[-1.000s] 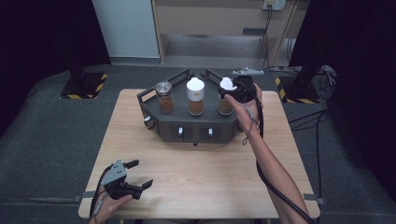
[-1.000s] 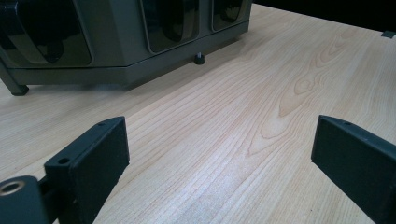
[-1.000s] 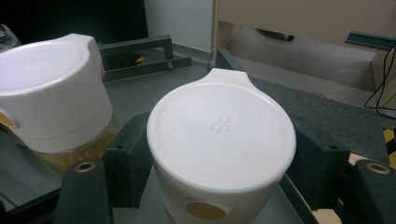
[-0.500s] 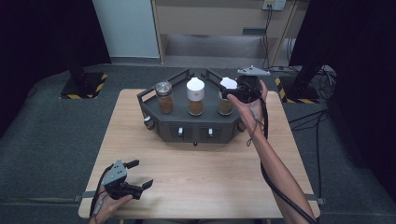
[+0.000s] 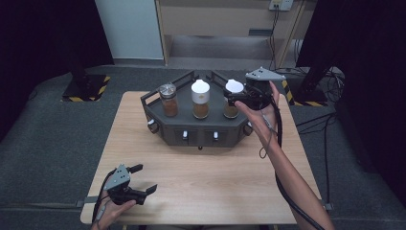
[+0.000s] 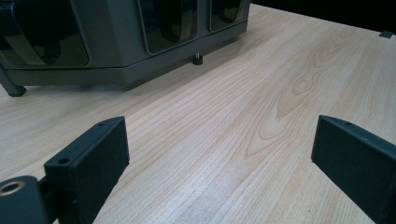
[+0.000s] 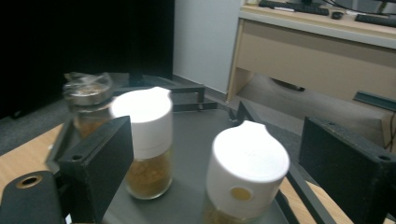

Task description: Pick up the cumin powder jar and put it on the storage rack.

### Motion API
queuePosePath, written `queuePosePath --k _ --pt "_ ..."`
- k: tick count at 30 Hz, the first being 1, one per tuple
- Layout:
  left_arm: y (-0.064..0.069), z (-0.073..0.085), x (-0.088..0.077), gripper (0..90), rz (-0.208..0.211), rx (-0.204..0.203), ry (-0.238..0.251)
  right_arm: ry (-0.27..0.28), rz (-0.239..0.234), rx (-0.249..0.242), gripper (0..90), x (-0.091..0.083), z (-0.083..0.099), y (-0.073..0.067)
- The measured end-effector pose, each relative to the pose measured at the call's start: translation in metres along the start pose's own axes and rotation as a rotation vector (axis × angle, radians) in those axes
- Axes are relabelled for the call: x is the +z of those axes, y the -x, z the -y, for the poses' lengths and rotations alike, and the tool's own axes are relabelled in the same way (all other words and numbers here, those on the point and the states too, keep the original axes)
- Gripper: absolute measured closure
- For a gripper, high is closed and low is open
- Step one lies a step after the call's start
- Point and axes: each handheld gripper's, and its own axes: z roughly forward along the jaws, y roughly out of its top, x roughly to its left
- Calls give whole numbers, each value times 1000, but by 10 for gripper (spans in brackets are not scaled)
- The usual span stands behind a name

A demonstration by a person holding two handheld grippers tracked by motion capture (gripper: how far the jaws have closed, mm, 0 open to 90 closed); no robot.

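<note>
Right tool [image 5: 235, 99] just opened, jaws apart beside upright white-capped jar [image 5: 231, 98] on rack [image 5: 158, 122], long axis vertical, cap up; left tool [image 5: 143, 178] apart over counter [image 5: 215, 182].

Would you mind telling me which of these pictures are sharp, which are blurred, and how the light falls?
High view: sharp, the table evenly lit, the room around it dark. Left gripper view: crisp wood grain, with a soft shadow under the dark rack. Right gripper view: blurred, most of all the metal-lidded jar; the nearest white-capped jar is soft but readable.

both claws open: left claw [image 5: 143, 178] low, right claw [image 5: 233, 99] raised.
</note>
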Motion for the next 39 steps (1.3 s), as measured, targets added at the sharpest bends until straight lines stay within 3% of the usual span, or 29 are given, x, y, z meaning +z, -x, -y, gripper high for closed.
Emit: queuePosePath --k 7,13,30,39 --pt "0 0 -1 29 -3 -9 2 18 -43 -13 73 -21 7 -2" --pt "-1 2 -2 29 -3 -15 16 24 -77 -16 61 -44 29 2" --pt "0 1 -2 27 -5 -8 12 42 -156 -14 46 -109 114 15" --pt "0 2 -2 25 2 1 15 30 -159 -7 44 -133 153 13"
